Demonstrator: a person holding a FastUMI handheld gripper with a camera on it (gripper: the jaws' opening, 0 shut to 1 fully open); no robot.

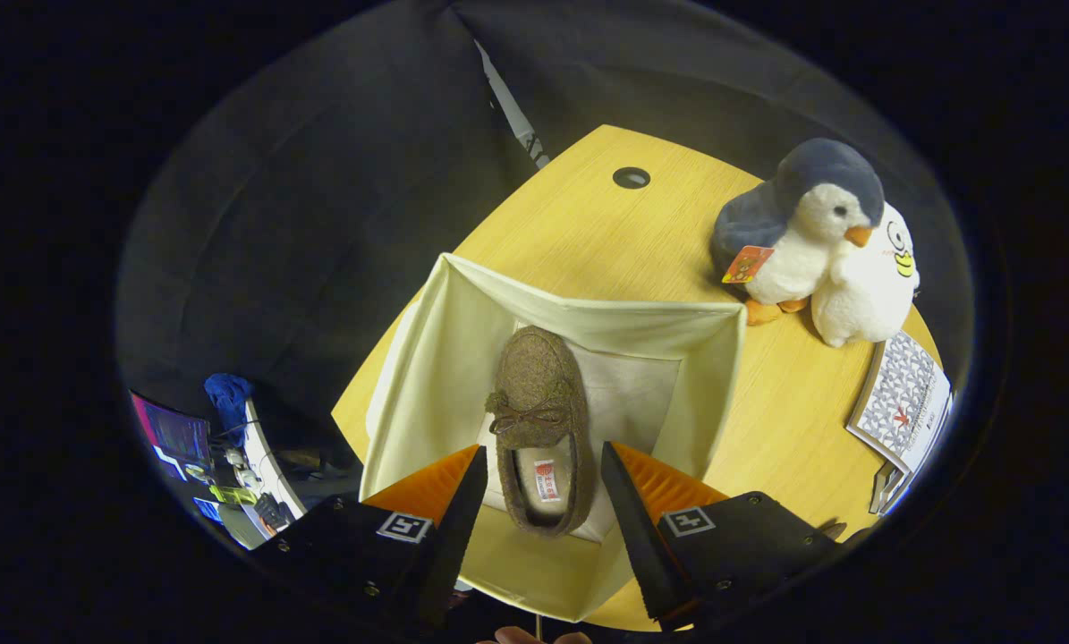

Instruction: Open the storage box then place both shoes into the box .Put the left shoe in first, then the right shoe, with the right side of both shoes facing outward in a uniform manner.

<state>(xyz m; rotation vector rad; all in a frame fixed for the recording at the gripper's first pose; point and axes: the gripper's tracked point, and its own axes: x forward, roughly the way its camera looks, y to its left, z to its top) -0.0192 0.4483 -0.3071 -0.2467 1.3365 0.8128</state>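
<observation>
While the gripper is held above the open storage box, its fingers are seen spread apart, with nothing pressed between them. One brown moccasin shoe is seen lying on the pale floor of the box, its toe pointing away from the fingers and its heel opening lying in the gap between them, lower down. No contact between fingers and shoe can be made out; they appear to be apart. Whether this shoe is the left one cannot be told with certainty. A second shoe is not pointed to here.

The shoe is judged to be light and soft: the upper looks like a felted or woollen fabric, a small bow is tied across the vamp, and a pale lining with a small label is visible inside. Little slipperiness is expected from such fabric, and nothing about it looks fragile. Its collar would likely fold under pressure, so a hold is best taken across the heel rim or on one side wall near the opening, where the sole lends some stiffness. The bow is better avoided, since it could be pulled loose.

The box itself is judged to be thin fabric with floppy walls, likely to be shifted or dented if knocked. It stands on a wooden table, with a plush penguin and a booklet well apart from it.
</observation>
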